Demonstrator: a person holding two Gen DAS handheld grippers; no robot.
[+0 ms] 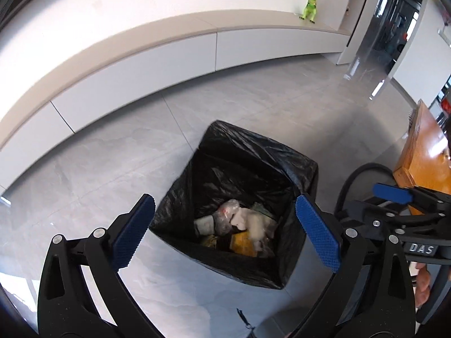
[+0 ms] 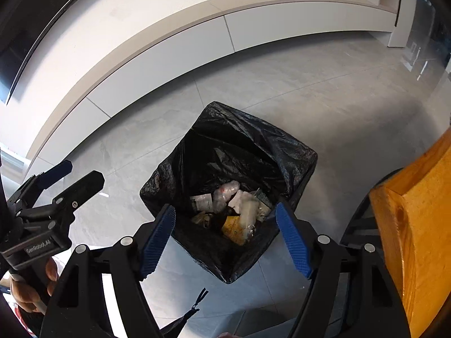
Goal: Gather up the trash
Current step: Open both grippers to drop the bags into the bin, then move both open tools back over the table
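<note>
Our left claw [image 1: 225, 231] and right claw [image 2: 225, 242] both hang released and empty above the black-lined bin [image 1: 298, 160]. Wrappers and tissue [image 2: 236, 208] already lie at its bottom; beyond, we see no litter on the floor [image 1: 112, 152].

Square bin lined with black bag [image 1: 248, 152], upright on grey floor, mouth open – crumpled wrappers [image 1: 239, 225], plastic, yellow packet at bottom

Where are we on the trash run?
Done: wrappers and crumpled pieces already lie in the black-lined bin. In hand: nothing; left tongs and right tongs both stand open above it, empty. Left: no loose trash shows on the floor in either view.
</note>
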